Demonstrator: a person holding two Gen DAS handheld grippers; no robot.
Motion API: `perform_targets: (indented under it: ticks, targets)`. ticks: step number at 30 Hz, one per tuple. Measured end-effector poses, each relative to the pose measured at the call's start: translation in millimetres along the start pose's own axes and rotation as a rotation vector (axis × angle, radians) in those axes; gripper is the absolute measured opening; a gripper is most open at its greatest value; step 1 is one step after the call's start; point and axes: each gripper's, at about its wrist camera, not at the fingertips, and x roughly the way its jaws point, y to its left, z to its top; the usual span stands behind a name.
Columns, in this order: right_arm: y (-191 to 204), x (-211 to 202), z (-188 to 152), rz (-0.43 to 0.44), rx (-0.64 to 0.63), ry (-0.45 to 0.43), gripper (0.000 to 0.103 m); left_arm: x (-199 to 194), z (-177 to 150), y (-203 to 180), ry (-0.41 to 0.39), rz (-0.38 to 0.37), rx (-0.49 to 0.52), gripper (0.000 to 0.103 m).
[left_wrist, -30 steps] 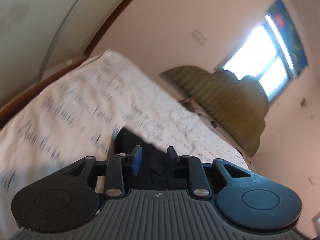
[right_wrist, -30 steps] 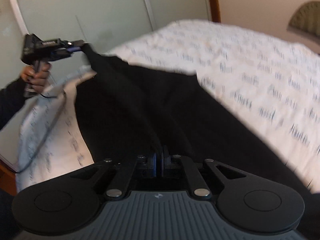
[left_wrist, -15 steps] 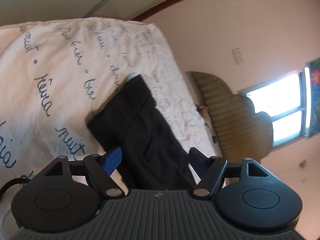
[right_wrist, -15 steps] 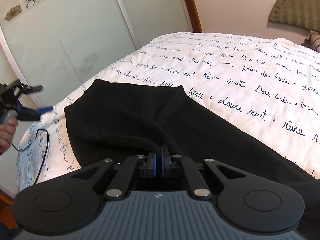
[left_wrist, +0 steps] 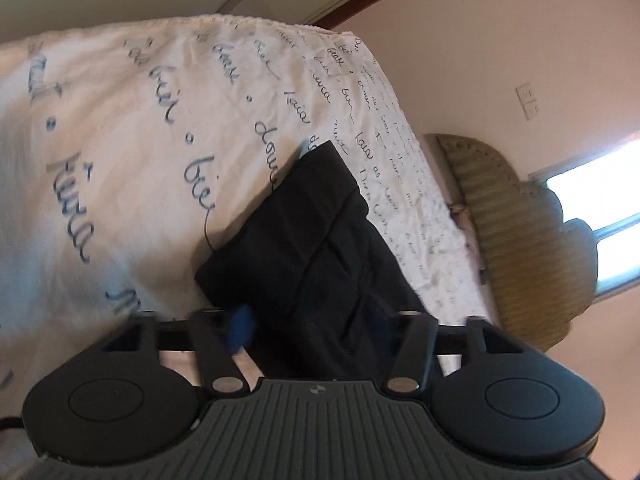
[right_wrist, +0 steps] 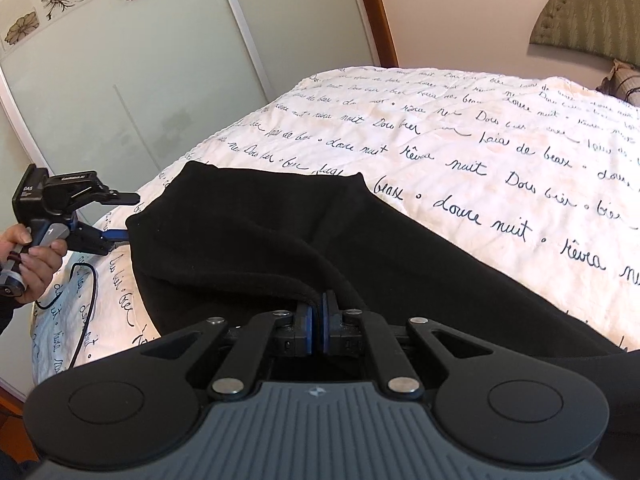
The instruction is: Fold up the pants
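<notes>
Black pants (right_wrist: 260, 240) lie folded over on the white bedcover (right_wrist: 480, 140). My right gripper (right_wrist: 316, 320) is shut on a thick fold of them at the near edge. A hand (right_wrist: 28, 264) at the left holds my left gripper (right_wrist: 124, 216) against the pants' left corner, its jaws apart and closing. In the left wrist view the pants (left_wrist: 320, 240) run between the blurred fingers of the left gripper (left_wrist: 312, 326). The blue pad (left_wrist: 240, 328) does not press on the cloth.
Frosted wardrobe doors (right_wrist: 120, 60) stand beyond the bed's far left edge. A green padded headboard (right_wrist: 592, 20) and a pillow (right_wrist: 624, 80) are at the right end. A black cable (right_wrist: 86, 300) trails over the cover near the left gripper. A bright window (left_wrist: 600, 208) is in the wall.
The left gripper let go of the raised pants corner, and the cloth dropped flat onto the bed. It opened wide, rolled, sank to the pants' edge and narrowed again. The right gripper stayed shut.
</notes>
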Motion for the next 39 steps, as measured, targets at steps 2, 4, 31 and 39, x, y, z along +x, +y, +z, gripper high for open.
perform_targets:
  ticks: [2, 4, 31, 39]
  targets:
    - [6, -6, 3, -0.027, -0.032, -0.018, 0.004, -7, 3, -9, -0.002, 0.015, 0.049, 0.010]
    - [20, -16, 5, -0.069, -0.099, -0.042, 0.004, -25, 5, -15, -0.036, -0.039, 0.067, 0.009]
    - [56, 6, -51, -0.176, -0.235, 0.061, 0.004, 12, -159, -98, 0.304, -0.361, -0.062, 0.057]
    - [55, -2, -51, -0.163, -0.202, 0.003, 0.004, 66, -173, -120, 0.288, -0.154, -0.034, 0.057]
